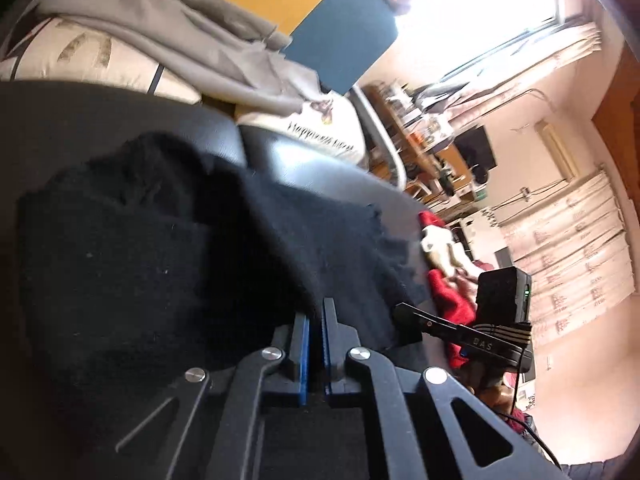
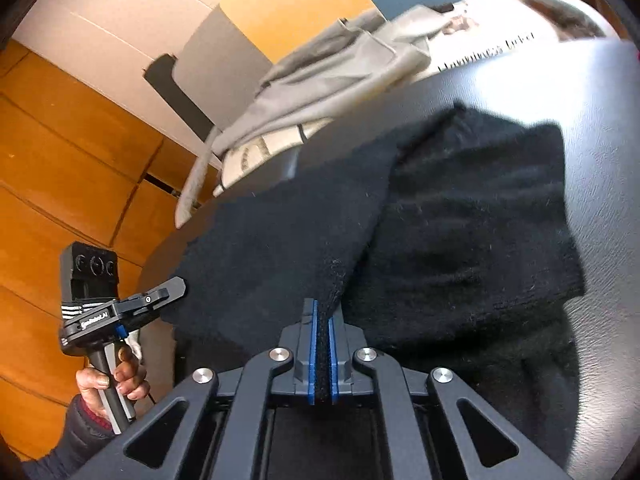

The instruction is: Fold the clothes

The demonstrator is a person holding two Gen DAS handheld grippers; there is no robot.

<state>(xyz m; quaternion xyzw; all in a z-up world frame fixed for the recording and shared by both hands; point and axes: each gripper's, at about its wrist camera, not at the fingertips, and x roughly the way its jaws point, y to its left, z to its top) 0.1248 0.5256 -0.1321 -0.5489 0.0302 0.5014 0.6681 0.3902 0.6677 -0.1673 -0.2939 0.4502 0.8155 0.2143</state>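
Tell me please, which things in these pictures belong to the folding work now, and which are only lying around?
In the job:
- black garment, lying on the black leather seat
- left gripper, shut on its edge
- right gripper, shut on its edge

Lying about:
- grey garment
- printed cushions
- red cloth

Sweater (image 2: 460, 220) on the sofa seat (image 2: 600, 128), cushions (image 1: 80, 52) behind under a garment (image 1: 208, 48)
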